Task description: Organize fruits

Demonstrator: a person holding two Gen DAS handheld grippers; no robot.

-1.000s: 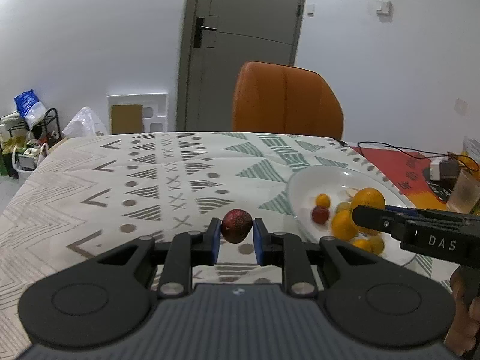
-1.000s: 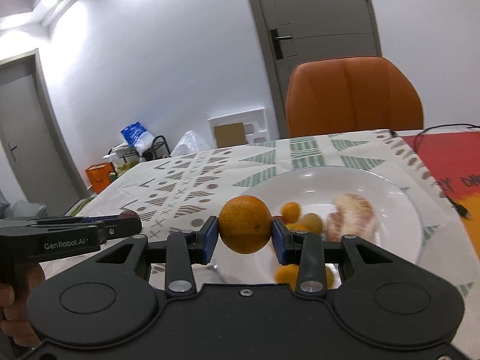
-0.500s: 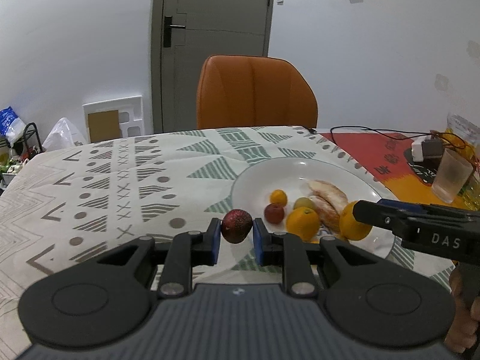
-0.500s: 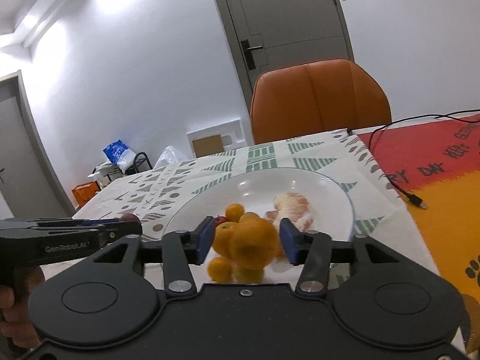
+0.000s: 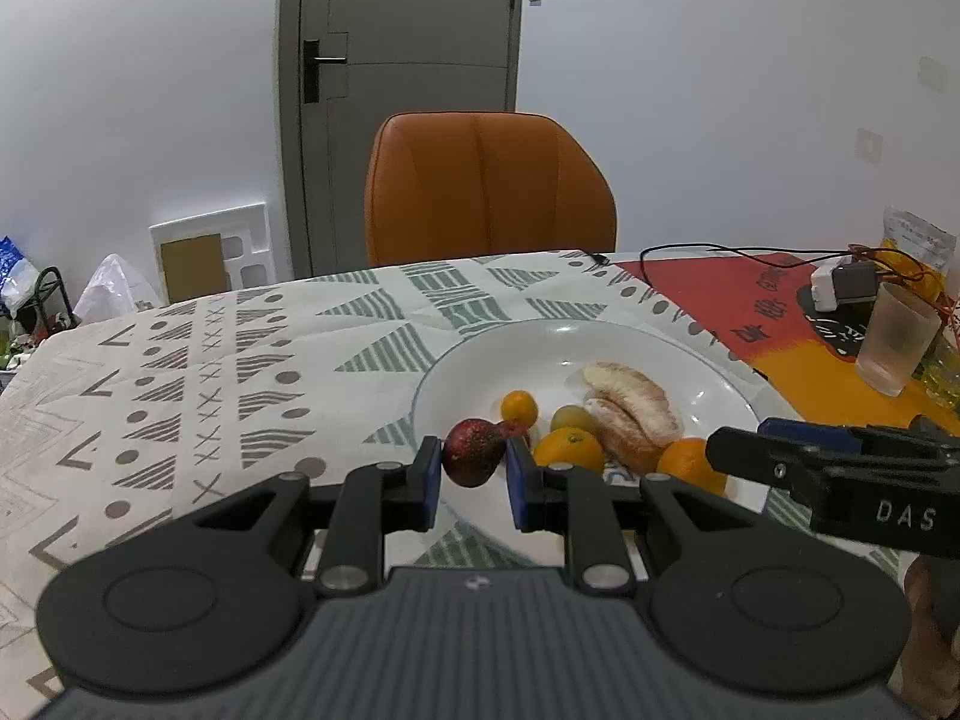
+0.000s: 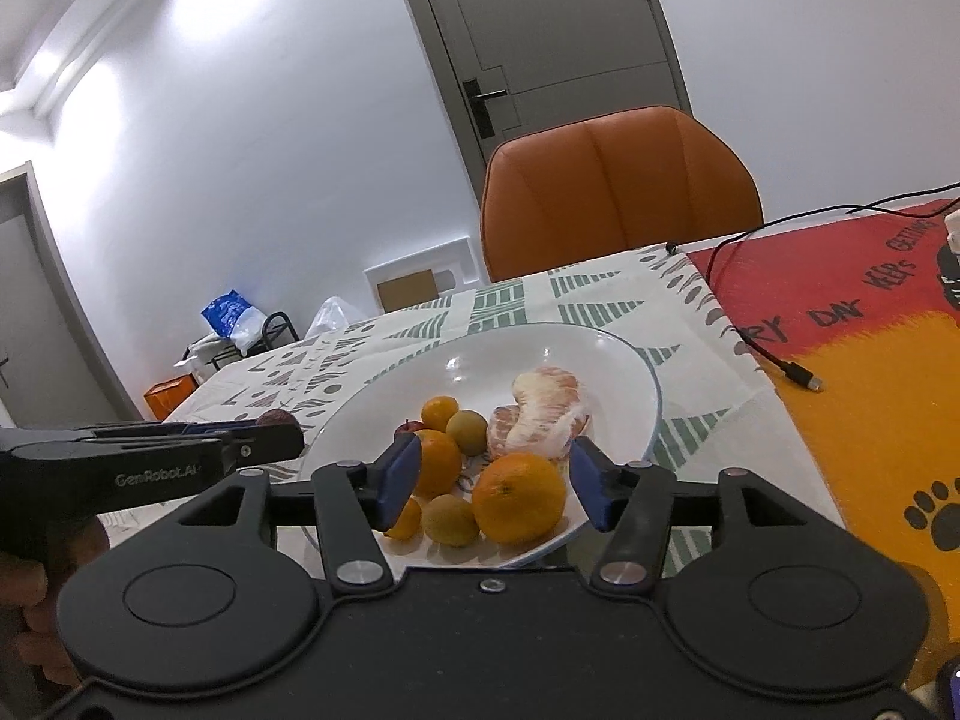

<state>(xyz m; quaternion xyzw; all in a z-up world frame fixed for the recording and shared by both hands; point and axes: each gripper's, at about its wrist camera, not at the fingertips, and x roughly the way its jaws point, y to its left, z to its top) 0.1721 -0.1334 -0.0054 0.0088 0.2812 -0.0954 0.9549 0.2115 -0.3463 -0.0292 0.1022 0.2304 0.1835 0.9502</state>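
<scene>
The table (image 5: 180, 372) wore a patterned cloth; a plate (image 5: 456, 372) lay on it, a cup (image 5: 894, 348) right of the plate.

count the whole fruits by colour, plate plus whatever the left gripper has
orange fruits: 4
yellow-green fruits: 2
small red fruit: 1
dark red fruit, held in left gripper: 1
total: 8

In the left wrist view, the black left gripper body (image 5: 469, 483) hides the near rim of the white round plate (image 5: 708, 360), and a small red fruit (image 5: 521, 431) peeks from behind the held dark red fruit (image 5: 473, 459). At three o'clock, the frosted plastic cup (image 5: 894, 343) partly covers clutter too blurred to identify.
</scene>
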